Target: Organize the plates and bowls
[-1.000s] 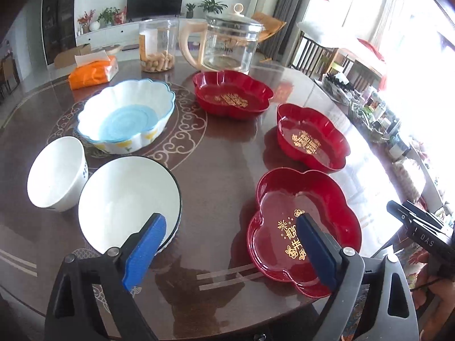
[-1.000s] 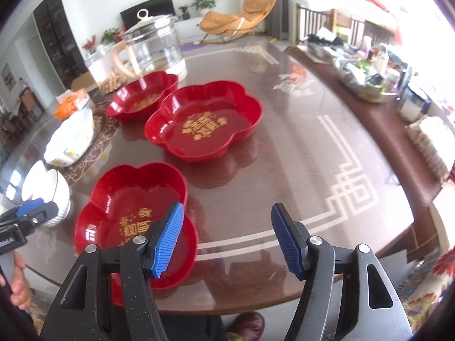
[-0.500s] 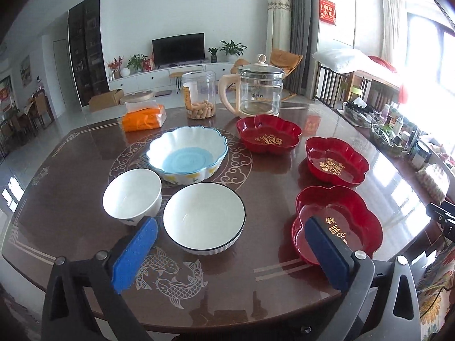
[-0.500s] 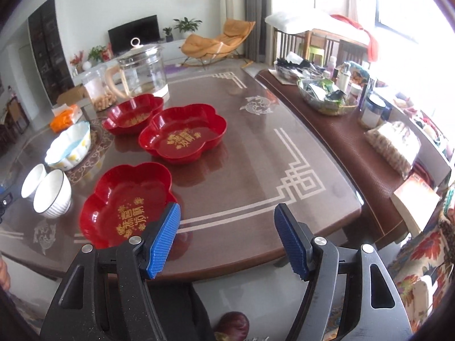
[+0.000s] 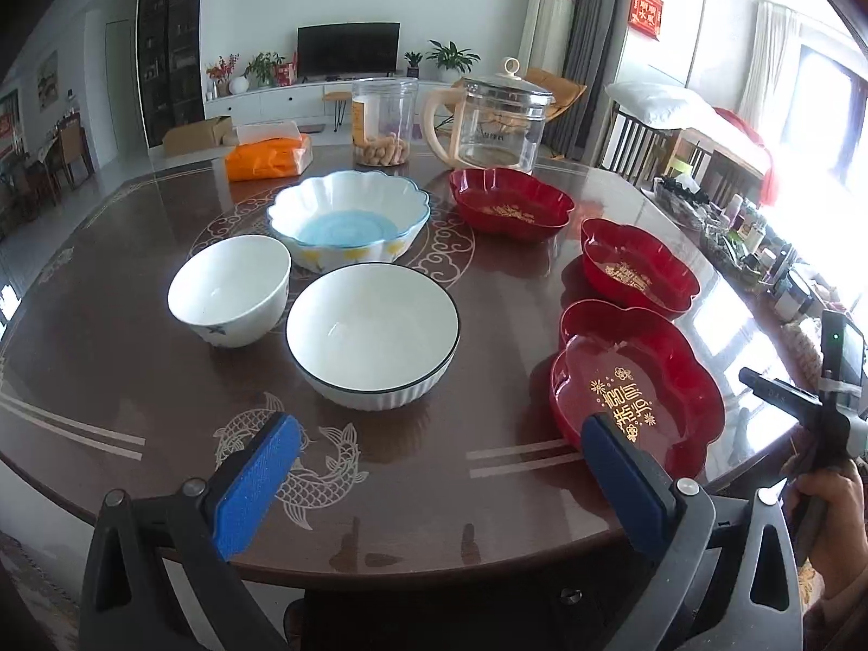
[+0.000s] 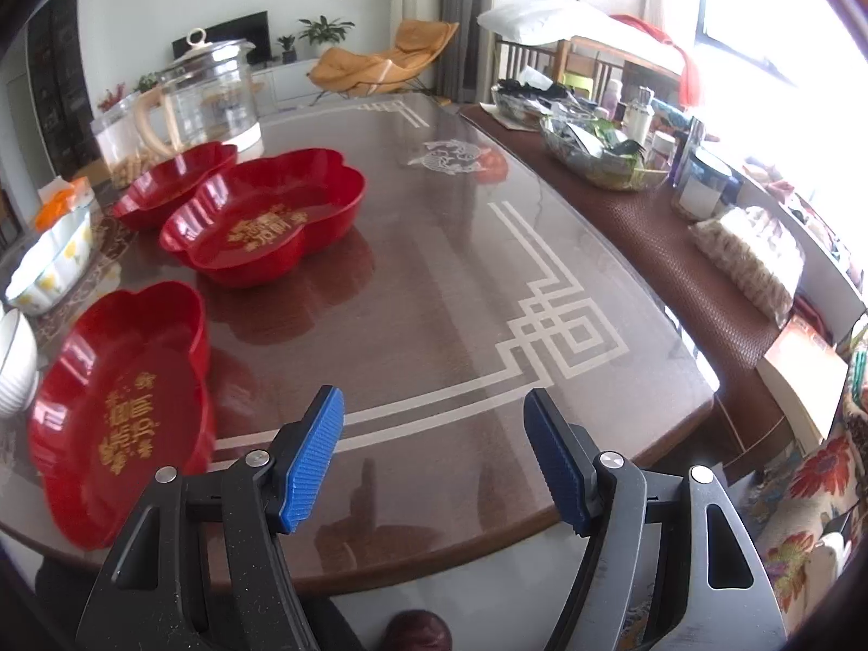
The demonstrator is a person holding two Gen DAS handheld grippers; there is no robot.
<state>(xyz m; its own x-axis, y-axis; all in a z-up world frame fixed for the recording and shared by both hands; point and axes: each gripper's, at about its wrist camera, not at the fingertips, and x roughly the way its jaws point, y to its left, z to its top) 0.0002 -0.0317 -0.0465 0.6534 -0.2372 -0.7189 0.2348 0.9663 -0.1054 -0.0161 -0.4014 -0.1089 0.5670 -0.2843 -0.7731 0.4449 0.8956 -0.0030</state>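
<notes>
— Where do my grippers stand?

— I hold the left gripper (image 5: 434,480) released, fingers (image 5: 255,485) spread and gripping nothing, above the near edge of the bench (image 5: 108,336). My right gripper (image 6: 434,455) is likewise released, over bare wood near the corner.

— And the dishes?

— A black-rimmed white bowl (image 5: 373,333) sits ahead of the left gripper, a smaller white bowl (image 5: 230,287) just beside it, a scalloped blue-centred bowl (image 5: 350,219) behind. Three red flower-shaped plates (image 5: 634,380) (image 5: 640,266) (image 5: 510,203) lie apart along the right side, the nearest at the bench edge, left of my right gripper.
</notes>
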